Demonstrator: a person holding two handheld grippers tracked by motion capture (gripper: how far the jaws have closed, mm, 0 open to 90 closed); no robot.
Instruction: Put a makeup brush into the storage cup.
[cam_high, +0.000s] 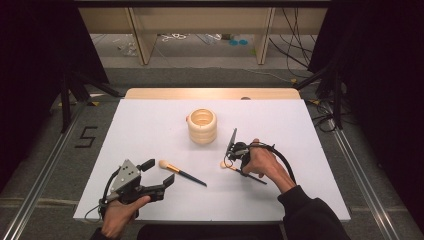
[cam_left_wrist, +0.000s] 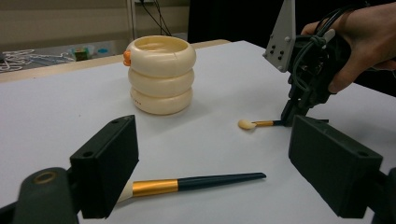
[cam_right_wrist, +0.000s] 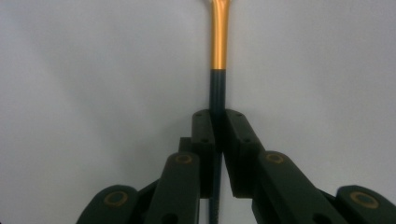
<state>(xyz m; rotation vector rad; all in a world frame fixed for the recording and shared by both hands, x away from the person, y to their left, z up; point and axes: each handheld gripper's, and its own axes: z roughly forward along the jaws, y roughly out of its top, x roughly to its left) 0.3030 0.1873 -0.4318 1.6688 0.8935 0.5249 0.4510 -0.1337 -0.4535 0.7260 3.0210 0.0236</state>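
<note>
**A:** Right claw (cam_right_wrist: 218, 122) first. What's it doing?

**B:** I've pressed it together on the dark handle of the small makeup brush with the gold collar and pale tuft (cam_right_wrist: 218, 70). The pads pinch just behind the gold band. The brush lies flat on the white table top (cam_high: 150, 125), so I come at it steeply from above; from the left gripper view my right gripper (cam_left_wrist: 293, 114) stands nearly upright over it.

**A:** Why grab there?

**B:** My guess: near the middle it should lift level, and the soft tuft stays clear of the pads.

**A:** And the left claw (cam_high: 159, 179)?

**B:** Spread wide, pinching nothing. It hovers low near the table's front edge, with a second brush, dark tapered handle and gold ferrule (cam_left_wrist: 196, 183), lying on the table between and just beyond its pads.

**A:** Where would they go?

**B:** Likely the cream ribbed holder of three stacked rings (cam_high: 202, 126), upright, mouth open, mid-table, well apart from both brushes.
</note>
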